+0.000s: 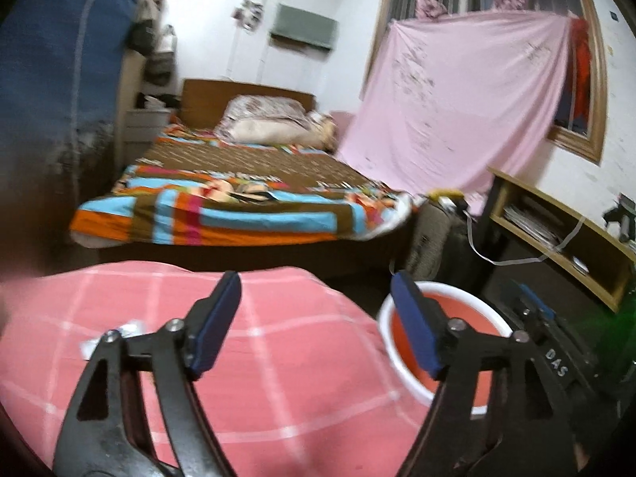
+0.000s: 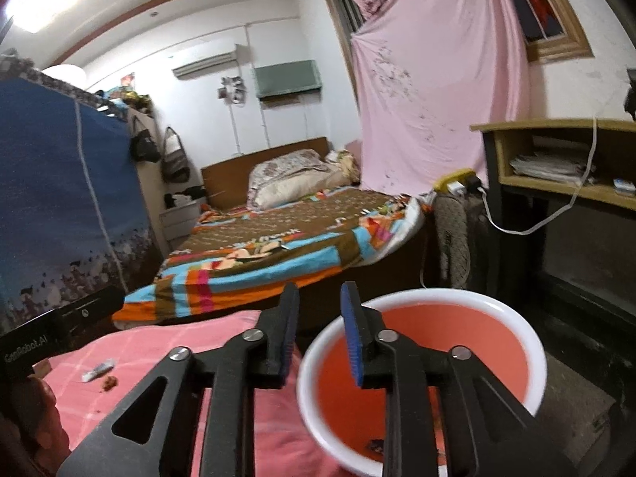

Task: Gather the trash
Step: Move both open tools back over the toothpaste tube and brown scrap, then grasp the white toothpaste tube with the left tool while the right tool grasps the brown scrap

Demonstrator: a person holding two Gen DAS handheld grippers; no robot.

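Only the right wrist view shows the trash: a white wrapper (image 2: 98, 370) and a brown crumb (image 2: 110, 382) near the left edge of the pink checked cloth (image 2: 131, 351), plus dark bits at the bottom of the basin (image 2: 532, 361). The basin is round, white-rimmed and red inside, at the cloth's right edge. The left gripper (image 1: 316, 324) gapes wide and empty; the right gripper (image 2: 320, 334) is narrowly open, empty. A striped-quilt bed (image 1: 238, 202) stands beyond.
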